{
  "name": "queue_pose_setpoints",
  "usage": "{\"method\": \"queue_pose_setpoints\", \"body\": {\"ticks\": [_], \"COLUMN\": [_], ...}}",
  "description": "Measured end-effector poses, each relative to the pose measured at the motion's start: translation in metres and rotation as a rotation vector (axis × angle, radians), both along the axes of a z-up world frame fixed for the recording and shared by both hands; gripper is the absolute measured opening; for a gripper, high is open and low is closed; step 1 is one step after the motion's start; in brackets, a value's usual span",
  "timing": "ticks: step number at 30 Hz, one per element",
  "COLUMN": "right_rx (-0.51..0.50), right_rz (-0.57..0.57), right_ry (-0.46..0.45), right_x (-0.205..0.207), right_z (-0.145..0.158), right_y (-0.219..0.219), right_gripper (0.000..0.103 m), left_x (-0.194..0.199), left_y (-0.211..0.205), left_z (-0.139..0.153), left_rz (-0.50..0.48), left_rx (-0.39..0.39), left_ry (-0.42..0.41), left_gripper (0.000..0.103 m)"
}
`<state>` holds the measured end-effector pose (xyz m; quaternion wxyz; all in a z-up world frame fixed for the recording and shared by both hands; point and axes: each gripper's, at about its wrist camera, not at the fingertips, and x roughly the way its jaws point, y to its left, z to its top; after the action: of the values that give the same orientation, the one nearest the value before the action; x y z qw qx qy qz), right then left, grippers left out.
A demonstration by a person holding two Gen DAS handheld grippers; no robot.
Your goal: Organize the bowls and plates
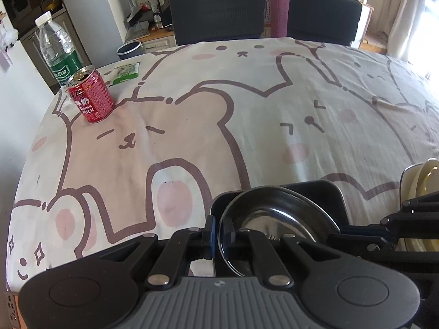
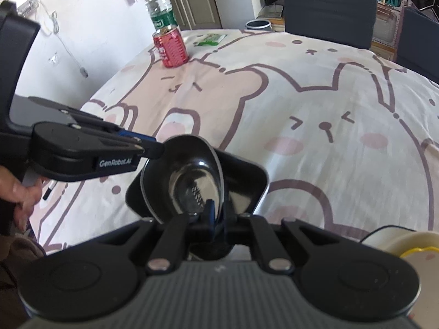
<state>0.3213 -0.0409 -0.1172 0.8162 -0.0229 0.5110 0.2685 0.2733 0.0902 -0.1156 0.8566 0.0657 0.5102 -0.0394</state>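
Both grippers, left and right, are clamped thin on opposite rims of the steel bowl over the black tray near the table's front edge; uneven lowering could twist it free.

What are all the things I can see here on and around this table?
steel bowl: one, silver, held by its rim over a black dish
black dish: one, under the bowl
cream plates: a few, stacked at the right edge
milk can: one, red, far left corner
water bottle: one, clear with green label, behind the can
green packet: one, beside the can
tablecloth: one, pink and white cartoon animals
chairs: two, dark, far side
left gripper: shut on the bowl's rim
right gripper: shut on the bowl's rim
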Motion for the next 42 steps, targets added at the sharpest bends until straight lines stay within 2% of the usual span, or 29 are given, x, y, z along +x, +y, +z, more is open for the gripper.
{"method": "queue_pose_setpoints", "body": {"ticks": [4,17,27,30,32,34,35,42], "right_rx": [-0.026,-0.013,0.023,0.052,0.065,0.081,0.085,0.087], "right_rz": [-0.003,-0.028,-0.048,-0.067,-0.077,-0.093,-0.105,-0.23], "right_ry": [0.013,0.047,0.057,0.05,0.037,0.024,0.021,0.049], "right_x": [0.001,0.004,0.005,0.007,0.007,0.007,0.008,0.012], "right_z": [-0.003,-0.008,-0.004,0.001,0.006,0.009,0.01,0.004], "right_y": [0.0,-0.005,-0.008,-0.013,-0.015,-0.019,-0.02,-0.036], "right_gripper": [0.005,0.006,0.018,0.021,0.025,0.037,0.039,0.04], "left_x": [0.002,0.004,-0.001,-0.005,-0.008,-0.01,-0.011,-0.015], "left_y": [-0.001,-0.002,0.002,0.007,0.01,0.014,0.016,0.03], "left_z": [-0.001,-0.003,0.003,0.007,0.009,0.01,0.01,0.005], "left_rz": [-0.002,-0.008,-0.005,0.002,0.009,0.014,0.016,0.027], "left_rx": [0.01,0.004,-0.025,-0.04,-0.048,-0.056,-0.056,-0.079], "left_ry": [-0.004,0.005,-0.013,-0.023,-0.03,-0.031,-0.029,0.019], "left_gripper": [0.003,0.005,0.008,0.012,0.026,0.034,0.036,0.035]}}
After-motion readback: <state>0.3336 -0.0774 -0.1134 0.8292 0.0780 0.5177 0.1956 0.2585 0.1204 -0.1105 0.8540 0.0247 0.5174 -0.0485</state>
